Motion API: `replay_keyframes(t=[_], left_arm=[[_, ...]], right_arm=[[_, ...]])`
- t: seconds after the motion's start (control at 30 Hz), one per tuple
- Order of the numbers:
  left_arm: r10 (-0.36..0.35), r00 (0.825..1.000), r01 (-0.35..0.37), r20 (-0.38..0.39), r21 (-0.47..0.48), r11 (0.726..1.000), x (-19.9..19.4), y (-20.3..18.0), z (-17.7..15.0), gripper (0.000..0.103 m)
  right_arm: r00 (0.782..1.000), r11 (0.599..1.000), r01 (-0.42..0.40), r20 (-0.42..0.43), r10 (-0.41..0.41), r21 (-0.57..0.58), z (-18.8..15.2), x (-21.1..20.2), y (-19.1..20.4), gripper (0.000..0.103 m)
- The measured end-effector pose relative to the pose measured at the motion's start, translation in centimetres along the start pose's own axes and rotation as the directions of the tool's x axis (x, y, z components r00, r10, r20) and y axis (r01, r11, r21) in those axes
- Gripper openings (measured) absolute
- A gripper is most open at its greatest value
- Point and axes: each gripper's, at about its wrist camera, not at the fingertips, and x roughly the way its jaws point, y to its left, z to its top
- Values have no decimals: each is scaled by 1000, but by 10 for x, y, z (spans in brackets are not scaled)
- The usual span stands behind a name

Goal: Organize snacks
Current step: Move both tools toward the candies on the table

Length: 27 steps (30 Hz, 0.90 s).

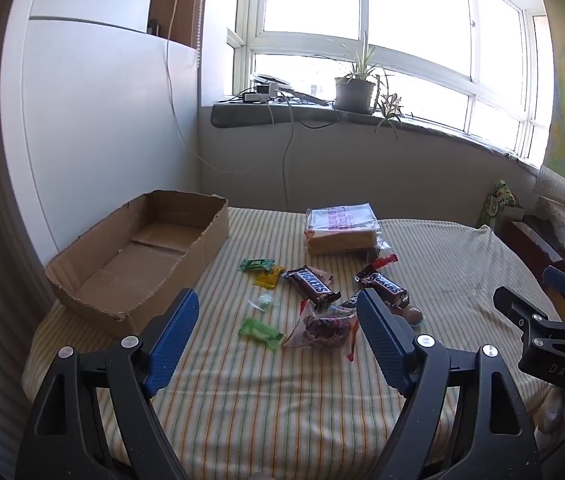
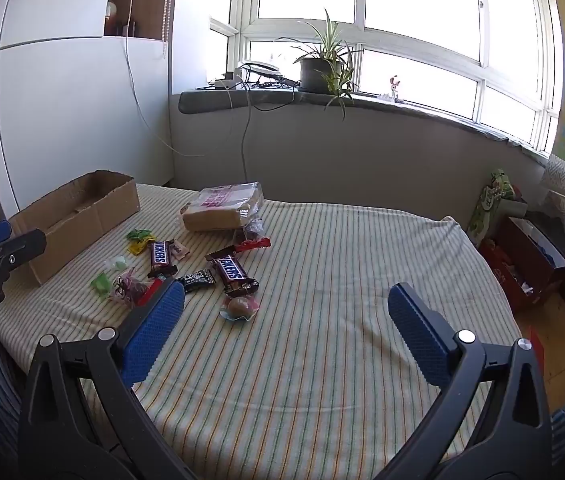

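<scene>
Open brown cardboard box (image 1: 138, 256) along the left edge of the striped-cloth table (image 1: 282, 392), long axis running away toward the window, two brown Snickers bars (image 1: 312, 286) mid-table angled toward the near right, left gripper (image 1: 276, 320) and right gripper (image 2: 284, 312) tilted downward above the near edge, jaws wide apart, holding nothing

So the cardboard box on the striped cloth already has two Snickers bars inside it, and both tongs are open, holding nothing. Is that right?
Not quite. The box is empty; the left wrist view shows its bare bottom. The two Snickers bars lie on the striped cloth beside it, among the other snacks. The rest holds: the left tongs and right tongs are open, holding nothing.
</scene>
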Motion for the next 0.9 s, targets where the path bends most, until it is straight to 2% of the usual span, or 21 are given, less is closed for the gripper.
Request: replay_keyframes(t=[0.9], left_arm=[[1, 1000, -1, 10, 1, 1000, 5, -2, -4, 81]], right_arm=[[1000, 1000, -15, -21, 15, 3, -2, 6, 4, 103]])
